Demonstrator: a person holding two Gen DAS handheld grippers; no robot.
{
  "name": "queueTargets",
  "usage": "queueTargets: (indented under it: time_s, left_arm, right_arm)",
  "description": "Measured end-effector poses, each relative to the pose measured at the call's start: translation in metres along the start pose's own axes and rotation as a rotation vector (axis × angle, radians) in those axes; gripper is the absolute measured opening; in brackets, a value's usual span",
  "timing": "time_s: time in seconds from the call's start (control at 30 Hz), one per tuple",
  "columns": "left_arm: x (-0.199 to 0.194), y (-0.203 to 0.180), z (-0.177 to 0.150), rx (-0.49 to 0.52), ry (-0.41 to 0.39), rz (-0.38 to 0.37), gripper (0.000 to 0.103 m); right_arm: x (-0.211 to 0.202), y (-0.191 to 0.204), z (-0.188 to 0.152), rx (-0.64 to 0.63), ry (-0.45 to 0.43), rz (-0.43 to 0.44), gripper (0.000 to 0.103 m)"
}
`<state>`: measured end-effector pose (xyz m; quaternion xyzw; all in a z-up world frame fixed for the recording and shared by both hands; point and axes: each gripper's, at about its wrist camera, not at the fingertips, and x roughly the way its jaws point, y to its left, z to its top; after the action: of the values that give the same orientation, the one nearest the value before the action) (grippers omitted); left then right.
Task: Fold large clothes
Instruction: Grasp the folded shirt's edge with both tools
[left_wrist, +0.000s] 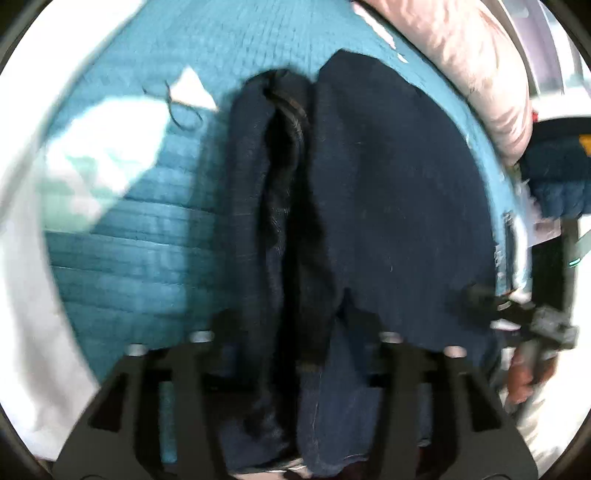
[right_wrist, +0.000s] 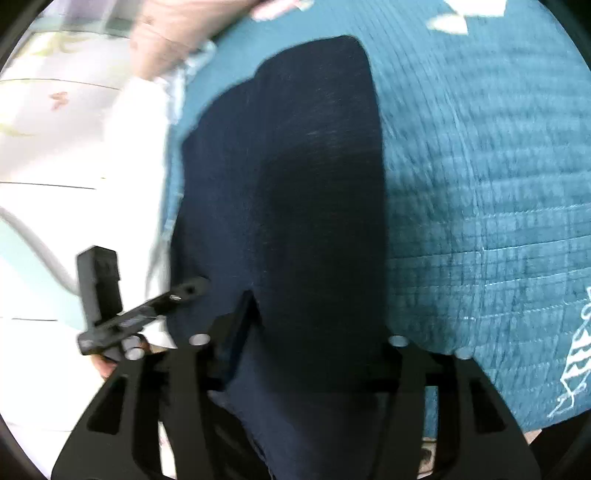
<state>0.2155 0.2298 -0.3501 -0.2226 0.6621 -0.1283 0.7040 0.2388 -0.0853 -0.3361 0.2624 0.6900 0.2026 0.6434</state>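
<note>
While both claws pointed steeply down at the bed, a dark navy garment (left_wrist: 388, 192) lay lengthwise on the teal quilted bedspread (left_wrist: 140, 236), running away from the cameras toward a pink pillow (left_wrist: 476, 66) at the far end. Seen from the left wrist, the garment showed as two long parts side by side: a narrower, rumpled strip on the left with a deep dark fold down its middle, and a broad smooth panel on the right. Its near end ran down between the fingers of the left claw (left_wrist: 295, 343), whose jaws stood spread on either side of the cloth; whether the pads pressed on it I could not tell (blur and dark fabric hid the tips).

From the right wrist, the same garment (right_wrist: 288, 206) appeared as one wide dark panel, with a small slit near its lower left edge. The right claw (right_wrist: 295, 347) likewise stood spread, the fabric passing between its fingers, and here too contact could not be made out. At the left of that view the other handheld device and part of a hand (right_wrist: 105, 365) showed beside the edge of the bed. A white printed pattern (right_wrist: 576, 369) marked the bedspread at the lower right.
</note>
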Motion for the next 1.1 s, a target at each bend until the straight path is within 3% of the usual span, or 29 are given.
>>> queueTargets:
  time_s: [0.07, 0.13, 0.23, 0.3, 0.37, 0.43, 0.6, 0.83, 1.1]
  left_arm:
    - [0.007, -0.006, 0.001, -0.001, -0.003, -0.041, 0.082]
    - [0.011, -0.019, -0.001, 0.028, -0.02, 0.027, 0.084]
    - [0.007, -0.033, -0.008, 0.042, -0.087, 0.133, 0.066]
    - [-0.008, -0.032, -0.014, 0.008, -0.124, 0.14, 0.033]
    - [-0.017, -0.026, -0.017, 0.007, -0.129, 0.096, 0.026]
    - [-0.021, -0.025, -0.017, 0.016, -0.132, 0.07, 0.025]
    - [-0.035, -0.038, -0.029, 0.034, -0.16, 0.119, 0.022]
    - [-0.032, -0.099, -0.023, 0.074, -0.189, 0.085, 0.022]
    - [-0.015, -0.19, -0.03, 0.167, -0.202, 0.063, 0.022]
  right_arm:
    - [0.019, -0.007, 0.002, 0.036, 0.019, 0.007, 0.074]
    - [0.026, -0.003, -0.001, 0.012, 0.006, -0.006, 0.08]
    - [0.026, 0.018, -0.004, -0.068, 0.0, -0.109, 0.071]
    - [0.013, 0.017, -0.01, -0.062, -0.016, -0.084, 0.055]
    - [-0.002, 0.012, -0.011, -0.045, -0.037, -0.019, 0.048]
    - [-0.009, 0.011, -0.013, -0.056, -0.046, -0.01, 0.047]
    - [-0.024, 0.027, -0.02, -0.126, -0.091, -0.037, 0.042]
    - [-0.065, 0.026, -0.011, -0.166, -0.157, -0.052, 0.042]
    - [-0.131, -0.01, -0.025, -0.149, -0.251, -0.036, 0.041]
